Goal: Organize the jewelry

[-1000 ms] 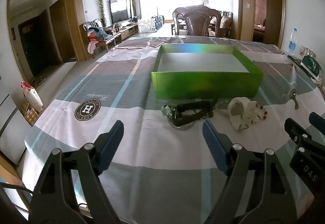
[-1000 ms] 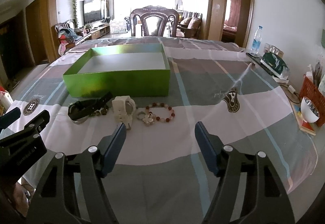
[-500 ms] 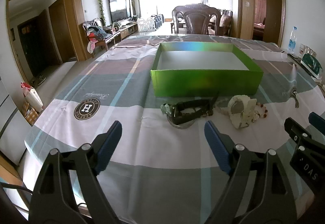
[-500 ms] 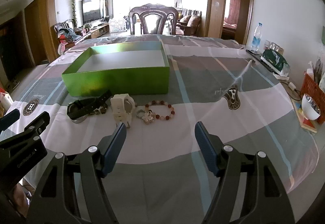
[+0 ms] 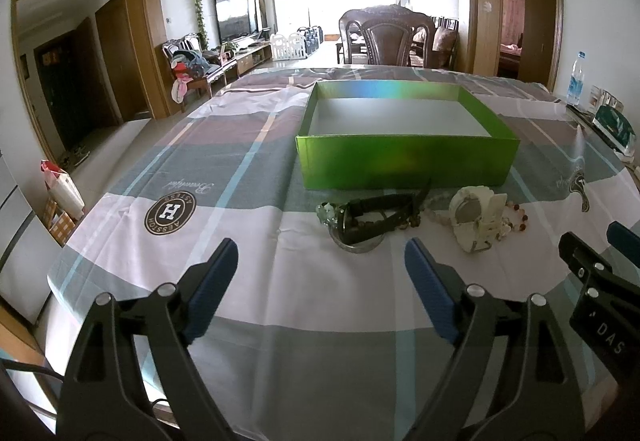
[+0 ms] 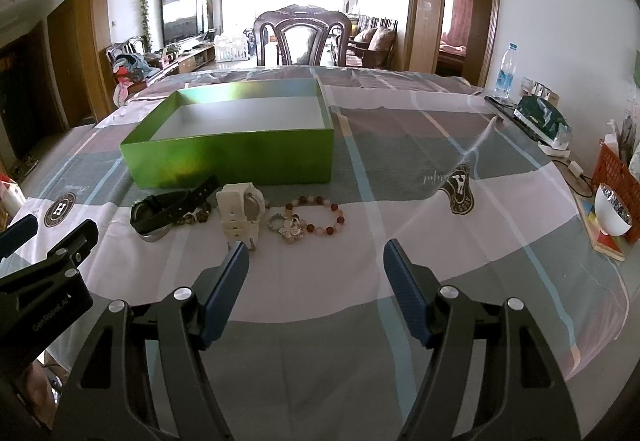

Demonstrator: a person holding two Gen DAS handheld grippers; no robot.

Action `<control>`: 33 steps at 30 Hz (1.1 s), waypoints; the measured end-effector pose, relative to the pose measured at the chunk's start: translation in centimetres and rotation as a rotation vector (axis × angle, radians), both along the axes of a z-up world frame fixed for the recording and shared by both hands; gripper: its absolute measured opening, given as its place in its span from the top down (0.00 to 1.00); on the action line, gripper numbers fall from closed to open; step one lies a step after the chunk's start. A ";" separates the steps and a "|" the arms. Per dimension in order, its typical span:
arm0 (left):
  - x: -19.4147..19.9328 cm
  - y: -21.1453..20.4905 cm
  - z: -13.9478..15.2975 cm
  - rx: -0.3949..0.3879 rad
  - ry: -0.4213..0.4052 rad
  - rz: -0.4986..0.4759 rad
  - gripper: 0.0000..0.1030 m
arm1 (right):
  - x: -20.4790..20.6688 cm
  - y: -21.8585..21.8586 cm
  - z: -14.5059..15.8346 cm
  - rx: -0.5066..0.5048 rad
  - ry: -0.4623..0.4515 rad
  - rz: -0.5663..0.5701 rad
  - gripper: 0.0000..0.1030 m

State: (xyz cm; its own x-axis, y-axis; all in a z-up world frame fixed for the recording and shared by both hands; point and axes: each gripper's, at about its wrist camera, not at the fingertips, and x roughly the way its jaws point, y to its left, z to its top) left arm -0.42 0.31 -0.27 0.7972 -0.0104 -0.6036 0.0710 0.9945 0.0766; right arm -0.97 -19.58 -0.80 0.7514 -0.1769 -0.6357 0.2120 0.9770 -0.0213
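An empty green box (image 5: 404, 161) (image 6: 232, 157) stands on the checked tablecloth. In front of it lie a black watch (image 5: 372, 219) (image 6: 168, 209), a white watch (image 5: 478, 215) (image 6: 240, 211), a silver flower piece (image 6: 286, 227) and a red-and-white bead bracelet (image 6: 320, 215). My left gripper (image 5: 320, 257) is open and empty, hovering short of the black watch. My right gripper (image 6: 316, 257) is open and empty, hovering short of the bracelet and the white watch.
A water bottle (image 6: 506, 71), a green packet (image 6: 542, 121), a red basket (image 6: 618, 177) and a white bowl (image 6: 610, 213) stand along the table's right edge. A dark wooden chair (image 6: 302, 37) is behind the table. The table's left edge drops to the floor.
Both grippers have moved slightly forward toward the jewelry. Nothing on the table has moved.
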 end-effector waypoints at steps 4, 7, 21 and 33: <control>0.1 0.0 0.0 0.001 0.000 0.000 0.17 | 0.0 0.0 -0.1 0.000 0.002 -0.001 0.32; 0.1 0.0 0.0 0.001 0.000 0.001 0.17 | 0.1 0.0 -0.2 0.000 0.004 -0.002 0.32; 1.3 1.0 -1.7 0.007 0.071 0.006 0.16 | 1.4 -2.0 -1.6 0.025 0.065 -0.011 0.32; 6.9 1.7 -3.7 0.046 0.178 0.030 0.16 | 6.5 -4.4 -3.0 0.209 0.153 0.116 0.51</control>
State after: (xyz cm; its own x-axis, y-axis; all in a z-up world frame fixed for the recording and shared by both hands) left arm 6.49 1.97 -3.94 0.6770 0.0425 -0.7348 0.0578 0.9922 0.1106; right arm 5.57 -24.02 -3.78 0.6515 0.0517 -0.7569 0.1084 0.9811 0.1604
